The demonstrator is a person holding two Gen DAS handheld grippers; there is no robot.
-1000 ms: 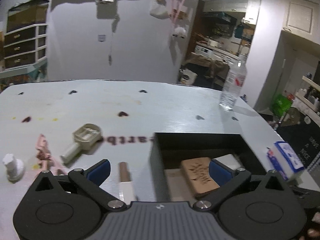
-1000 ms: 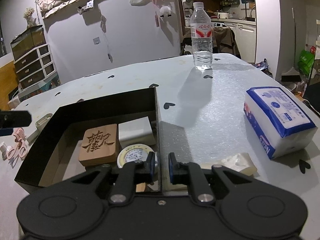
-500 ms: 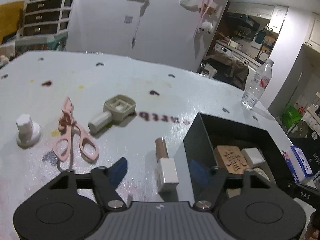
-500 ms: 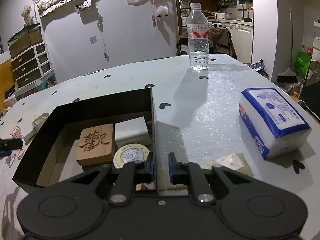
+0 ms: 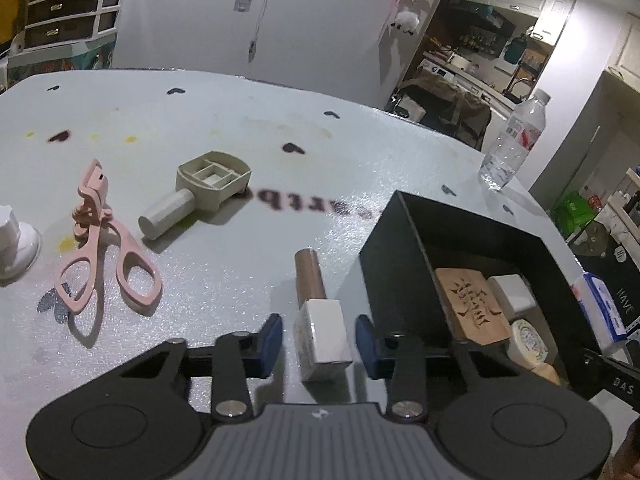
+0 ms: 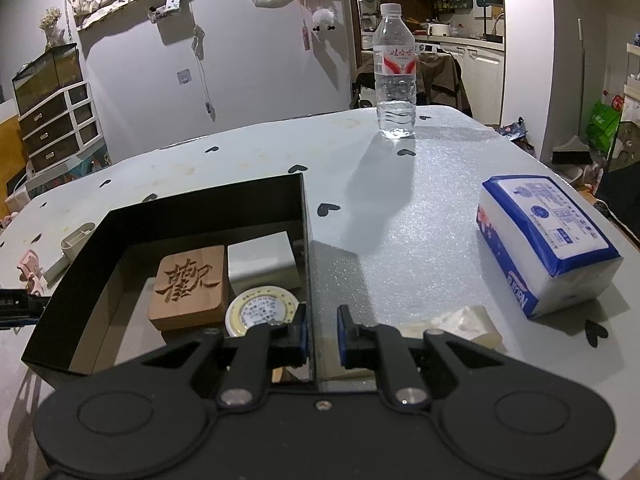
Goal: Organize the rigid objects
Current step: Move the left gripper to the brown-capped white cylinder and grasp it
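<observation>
A white knob point(image 5: 12, 240) is cut off at the left view's edge; the box point(image 6: 200, 208) hides most of the scissors point(image 6: 30, 272) from the right view. The box holds a carved block point(image 6: 188, 286), a white block point(image 6: 262, 262) and a round tin point(image 6: 262, 312). The left gripper point(image 5: 319, 338) is closing around a tube point(image 5: 318, 312) lying just beside the box, pads not yet touching. The right gripper point(image 6: 322, 334) pinches the box's wall.

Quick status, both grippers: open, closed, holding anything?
Left gripper: jaws closing around the white-capped tube, pads not yet touching.
Right gripper: shut on the black box wall.
</observation>
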